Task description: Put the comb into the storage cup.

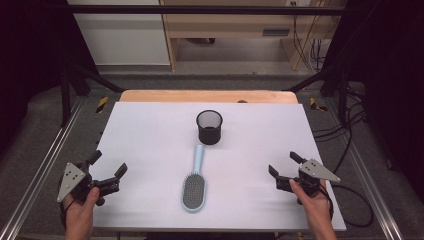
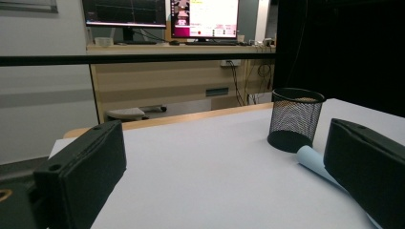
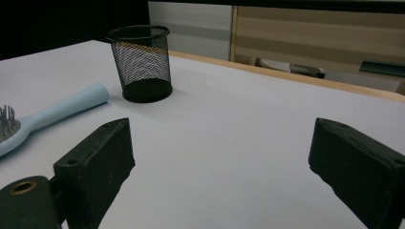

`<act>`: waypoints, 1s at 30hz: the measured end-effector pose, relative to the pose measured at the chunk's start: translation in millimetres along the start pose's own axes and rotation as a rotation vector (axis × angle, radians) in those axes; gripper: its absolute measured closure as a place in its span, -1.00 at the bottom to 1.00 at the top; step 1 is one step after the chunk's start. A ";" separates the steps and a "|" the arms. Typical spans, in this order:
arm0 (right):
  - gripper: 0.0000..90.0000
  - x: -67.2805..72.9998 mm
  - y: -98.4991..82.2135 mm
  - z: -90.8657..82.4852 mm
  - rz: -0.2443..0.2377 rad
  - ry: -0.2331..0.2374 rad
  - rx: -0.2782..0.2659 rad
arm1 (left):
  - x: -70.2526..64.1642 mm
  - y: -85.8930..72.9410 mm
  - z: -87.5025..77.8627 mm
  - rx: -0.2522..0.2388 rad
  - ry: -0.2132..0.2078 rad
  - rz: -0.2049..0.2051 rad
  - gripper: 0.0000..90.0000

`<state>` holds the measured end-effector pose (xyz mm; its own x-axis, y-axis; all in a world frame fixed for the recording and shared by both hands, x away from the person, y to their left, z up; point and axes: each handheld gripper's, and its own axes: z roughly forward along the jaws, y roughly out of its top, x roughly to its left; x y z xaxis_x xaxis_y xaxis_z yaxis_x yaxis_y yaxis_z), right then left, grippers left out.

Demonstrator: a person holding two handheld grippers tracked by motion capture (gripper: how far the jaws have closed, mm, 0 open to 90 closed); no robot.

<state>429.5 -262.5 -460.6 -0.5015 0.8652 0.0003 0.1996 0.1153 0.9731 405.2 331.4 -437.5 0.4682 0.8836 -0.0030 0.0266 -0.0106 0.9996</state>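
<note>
High view: the left gripper (image 1: 107, 167) and right gripper (image 1: 284, 165) rest wide apart near the table's (image 1: 150, 135) front corners, both released, holding nothing. The brush (image 1: 195, 185) lies between them, handle toward the cup (image 1: 209, 127). Left gripper view: a jaw hides the brush head. Right gripper view: the bristles are cut off at the left edge.

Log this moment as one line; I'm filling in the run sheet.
left gripper: open, empty | right gripper: open, empty | hairbrush: flat on table, untouched | mesh cup: upright beyond handle
</note>
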 end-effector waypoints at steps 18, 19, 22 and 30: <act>-0.87 24.4 25.4 19.0 0.026 0.054 0.089 | 1.3 -3.8 0.7 0.032 0.024 -0.013 -0.98; -0.87 28.5 28.8 22.2 0.012 0.066 0.102 | 1.5 -3.6 0.5 0.028 0.026 -0.016 -0.98; -0.86 41.6 39.1 34.1 -0.021 0.092 0.132 | 3.2 -4.0 -0.2 0.032 0.033 -0.015 -0.98; -0.73 74.5 58.7 64.7 -0.087 0.140 0.215 | 6.7 -2.7 -0.5 0.021 0.042 -0.024 -0.98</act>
<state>458.4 -159.8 -418.4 -0.6332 0.7732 -0.0351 0.3172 0.3007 0.8994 407.8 337.5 -440.1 0.4292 0.9028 -0.0258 0.0564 0.0017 0.9984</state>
